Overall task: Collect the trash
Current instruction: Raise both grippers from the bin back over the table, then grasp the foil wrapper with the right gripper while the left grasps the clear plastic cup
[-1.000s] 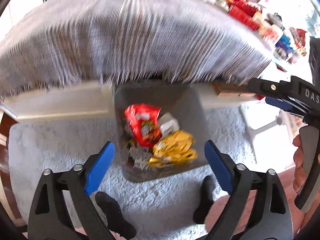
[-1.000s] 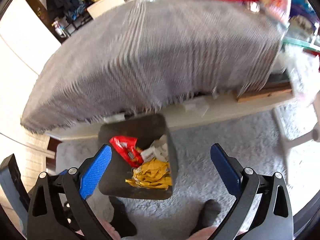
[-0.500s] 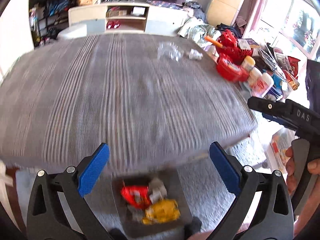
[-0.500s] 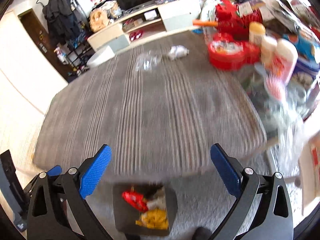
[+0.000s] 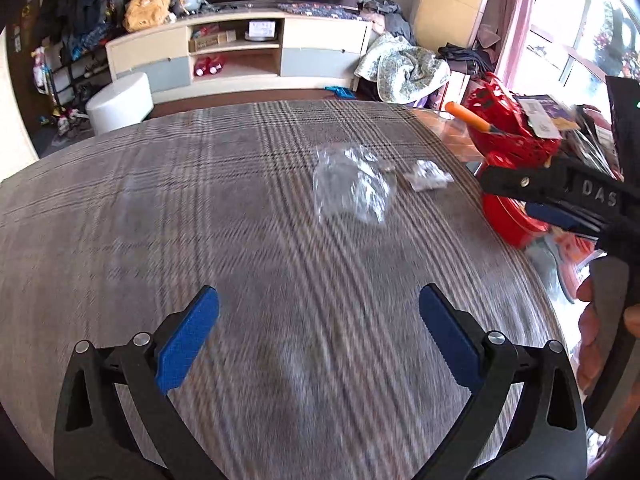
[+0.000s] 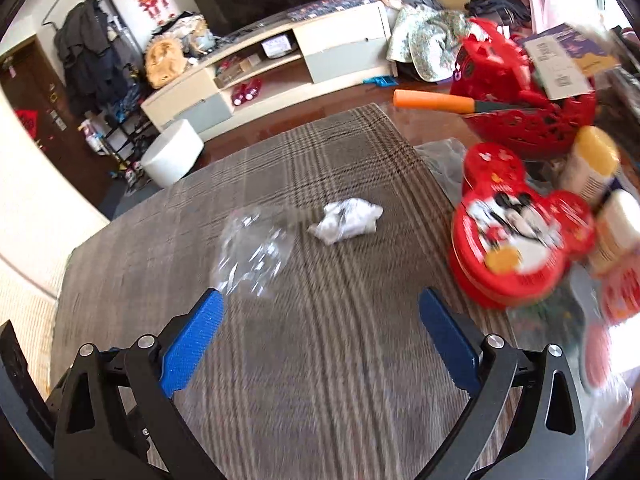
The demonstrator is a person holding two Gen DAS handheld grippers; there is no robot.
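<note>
A crumpled clear plastic wrapper [image 5: 352, 188] [image 6: 252, 248] and a balled white paper [image 5: 428, 174] [image 6: 346, 220] lie side by side on the plaid-clothed table [image 5: 180, 208] [image 6: 320, 360]. My left gripper [image 5: 318, 300] hangs open above the cloth, short of both pieces, with nothing between its blue pads. My right gripper [image 6: 320, 300] is also above the cloth; its jaws are closing slightly but stand wide with nothing between them. The wrapper lies just beyond its left fingertip and the paper farther ahead. The picture is motion-blurred.
On the table's right side stand a red Mickey tin [image 6: 516, 240], a red basket [image 6: 528, 96] holding an orange-handled tool [image 6: 432, 102], and bottles [image 6: 592, 164]. Beyond the table are a white stool [image 5: 120, 100] and a TV cabinet [image 5: 240, 52]. A hand [image 5: 592, 320] shows at the right.
Both grippers have risen from over the grey bin of wrappers on the carpet and swung forward over the table. The bin has dropped out of view and the two pieces on the cloth have come closer.
</note>
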